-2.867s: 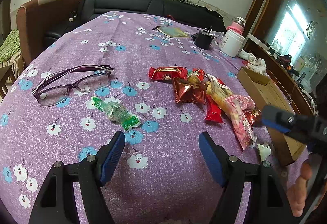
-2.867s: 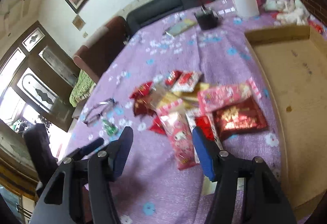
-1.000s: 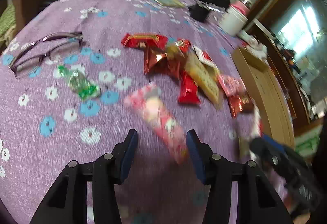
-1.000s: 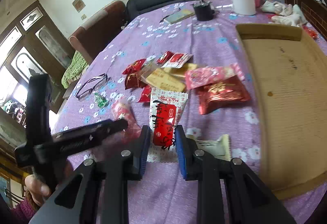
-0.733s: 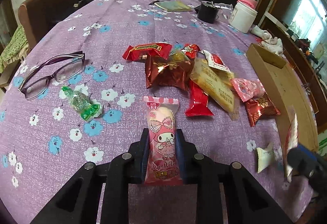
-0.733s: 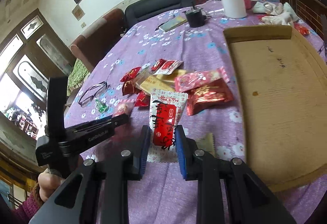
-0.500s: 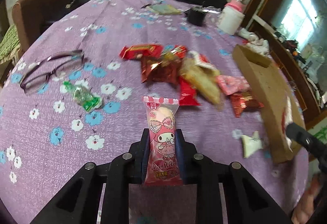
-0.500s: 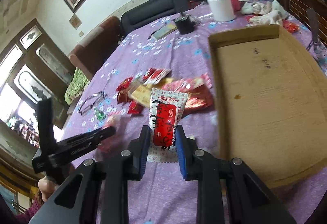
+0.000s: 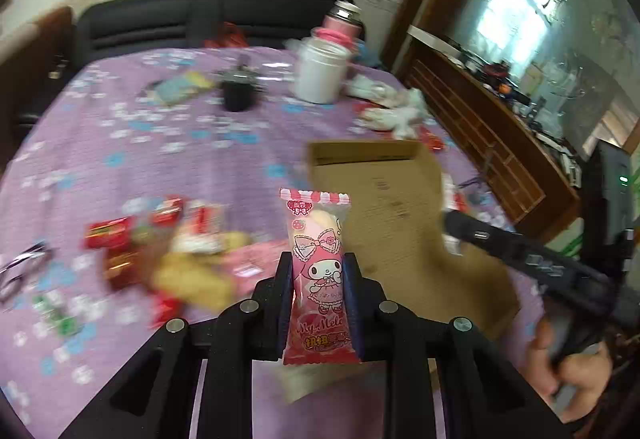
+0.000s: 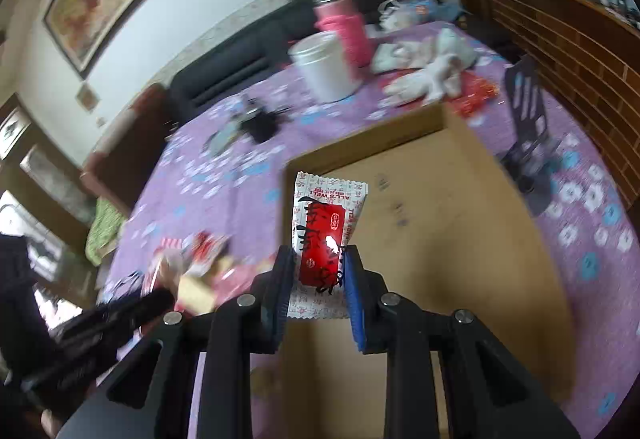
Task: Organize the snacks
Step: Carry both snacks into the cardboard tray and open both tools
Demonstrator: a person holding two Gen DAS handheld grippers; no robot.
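Observation:
My left gripper (image 9: 318, 279) is shut on a pink My Melody snack packet (image 9: 318, 267), held upright above the purple floral tablecloth just left of the flat cardboard tray (image 9: 400, 207). My right gripper (image 10: 314, 271) is shut on a white and red snack packet (image 10: 326, 227), held above the near part of the cardboard tray (image 10: 440, 223). A blurred heap of red, gold and pink snack packets (image 9: 168, 255) lies on the cloth to the left; it also shows in the right wrist view (image 10: 200, 259). The right gripper's body (image 9: 528, 263) crosses the left wrist view.
A white jar (image 9: 322, 73) and pink flask (image 10: 344, 27) stand at the back of the table, with a black cup (image 9: 239, 93), a booklet (image 9: 180, 89) and crumpled tissues (image 10: 428, 71). A black phone stand (image 10: 528, 131) sits right of the tray. Glasses (image 9: 16, 271) lie far left.
Both grippers closed on their packets, lifted them and swung right. The right gripper is now over the cardboard tray; the left gripper has come up to the tray's left edge.

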